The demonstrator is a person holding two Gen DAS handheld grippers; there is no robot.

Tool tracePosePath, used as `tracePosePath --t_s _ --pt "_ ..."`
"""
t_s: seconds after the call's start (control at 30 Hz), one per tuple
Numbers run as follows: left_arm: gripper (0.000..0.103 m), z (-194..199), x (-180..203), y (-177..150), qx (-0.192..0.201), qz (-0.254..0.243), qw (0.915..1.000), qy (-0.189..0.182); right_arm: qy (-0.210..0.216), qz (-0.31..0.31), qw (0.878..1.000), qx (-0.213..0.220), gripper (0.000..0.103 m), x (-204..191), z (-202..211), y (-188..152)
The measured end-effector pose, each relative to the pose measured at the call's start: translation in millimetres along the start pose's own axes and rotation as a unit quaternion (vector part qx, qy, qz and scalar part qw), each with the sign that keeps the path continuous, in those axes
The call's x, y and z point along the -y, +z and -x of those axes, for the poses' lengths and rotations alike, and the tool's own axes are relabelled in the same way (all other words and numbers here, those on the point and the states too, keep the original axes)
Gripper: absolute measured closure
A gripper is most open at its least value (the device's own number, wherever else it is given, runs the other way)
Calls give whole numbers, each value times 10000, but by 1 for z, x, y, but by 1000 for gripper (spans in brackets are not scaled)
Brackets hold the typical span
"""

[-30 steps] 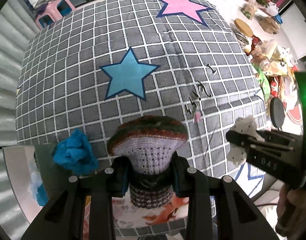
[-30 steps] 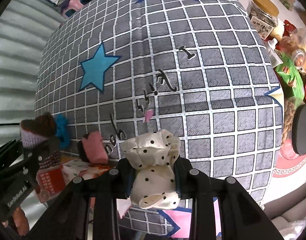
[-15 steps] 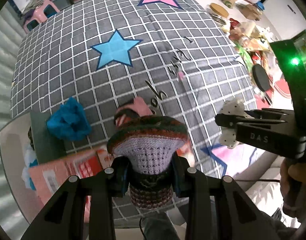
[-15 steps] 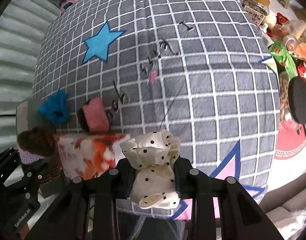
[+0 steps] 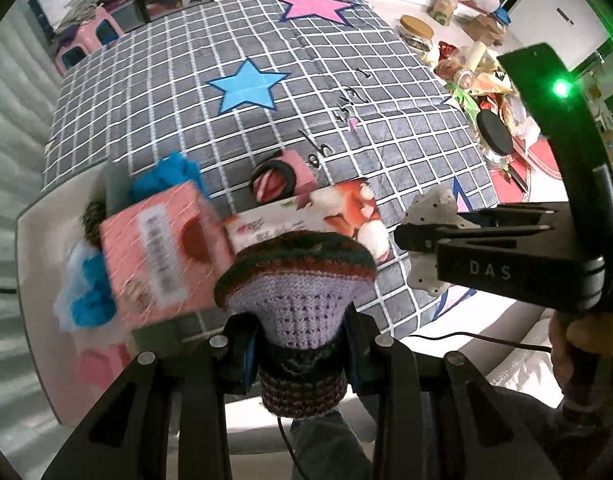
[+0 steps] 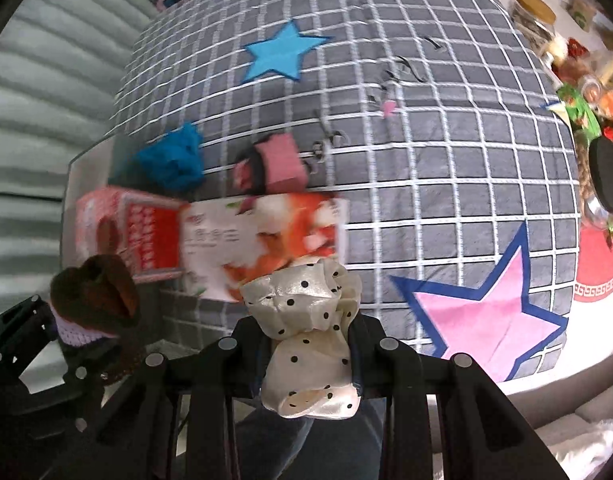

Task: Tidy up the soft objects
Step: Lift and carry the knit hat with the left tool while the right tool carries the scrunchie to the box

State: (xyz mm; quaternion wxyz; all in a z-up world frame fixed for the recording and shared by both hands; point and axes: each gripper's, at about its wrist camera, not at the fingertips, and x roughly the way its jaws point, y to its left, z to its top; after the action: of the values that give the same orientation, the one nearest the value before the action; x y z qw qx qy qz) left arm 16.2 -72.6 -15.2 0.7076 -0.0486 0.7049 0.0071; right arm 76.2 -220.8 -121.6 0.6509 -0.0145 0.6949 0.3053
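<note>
My left gripper [image 5: 298, 344] is shut on a knitted striped piece [image 5: 296, 292] with a lilac body and a green and rust rim, also seen at the left in the right wrist view [image 6: 92, 304]. My right gripper [image 6: 310, 344] is shut on a cream satin scrunchie with black dots [image 6: 306, 320], seen from the side in the left wrist view [image 5: 430, 220]. Both hang above the near edge of a grey checked quilt [image 5: 346, 80]. A blue fuzzy scrunchie [image 6: 170, 156] and a pink roll with a black band [image 6: 274, 160] lie on the quilt.
A pink carton [image 5: 162, 256] and a white and orange pack [image 6: 266, 236] lie by the quilt's near left corner. Jars and snack packets [image 5: 466, 60] crowd the floor on the right, with a red mat [image 6: 598, 264]. A pink stool [image 5: 86, 36] stands beyond.
Both grippers have drawn back toward the quilt's near edge and risen, still shut on their items. The pink carton, the orange pack and the pink roll have come into view below.
</note>
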Motion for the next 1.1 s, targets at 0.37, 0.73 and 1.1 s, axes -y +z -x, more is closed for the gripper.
tracePosePath --t_s 0.37,0.73,1.1 --pt "67 46 -63 -44 510 924 9940 292 138 658 9973 310 70 -72 22 0" --pt "67 70 -127 -81 802 2091 9728 585 126 1294 9906 414 70 -127 26 21" --pt "67 77 -165 -104 890 2998 9466 783 -78 1840 9810 618 70 -169 27 74"
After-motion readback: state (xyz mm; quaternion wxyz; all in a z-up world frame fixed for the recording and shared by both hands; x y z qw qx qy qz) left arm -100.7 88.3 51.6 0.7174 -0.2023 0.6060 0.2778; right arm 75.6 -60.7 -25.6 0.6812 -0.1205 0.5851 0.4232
